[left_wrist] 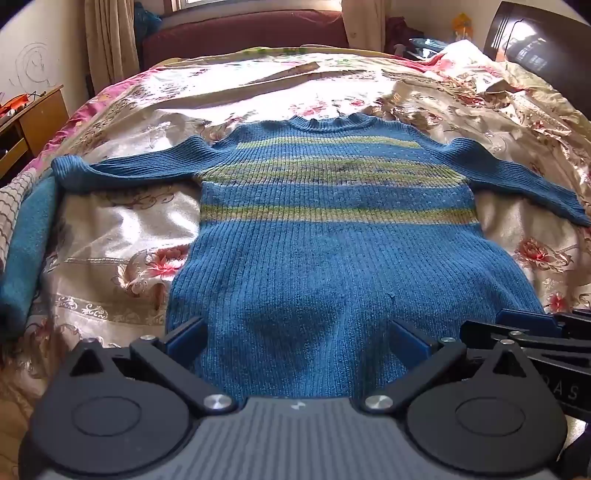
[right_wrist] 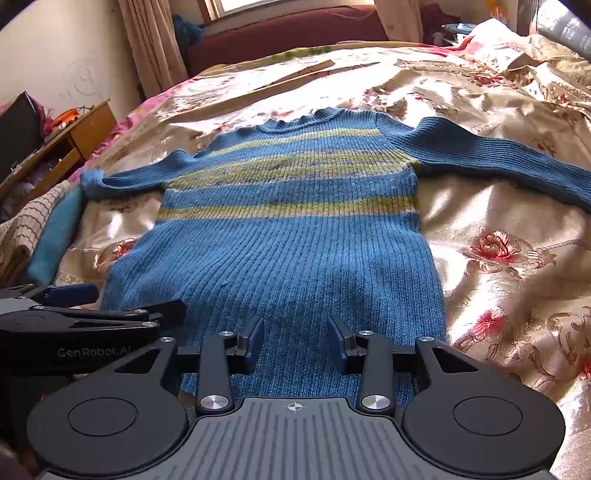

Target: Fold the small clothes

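A small blue ribbed sweater (left_wrist: 332,236) with yellow-green stripes lies flat on the bed, collar far, both sleeves spread out sideways; it also shows in the right wrist view (right_wrist: 288,236). My left gripper (left_wrist: 295,336) is open wide over the sweater's near hem, jaws apart and empty. My right gripper (right_wrist: 295,339) is open, jaws moderately apart over the hem, empty. The right gripper shows at the left wrist view's right edge (left_wrist: 524,325), and the left gripper at the right wrist view's left edge (right_wrist: 92,310).
The floral satin bedspread (left_wrist: 122,236) covers the bed. A teal towel (left_wrist: 29,229) and a checked cloth (left_wrist: 11,206) lie at the bed's left edge. A wooden cabinet (left_wrist: 40,114) stands left, a maroon sofa (left_wrist: 243,33) and curtains beyond. Crumpled bedding lies at far right (left_wrist: 498,81).
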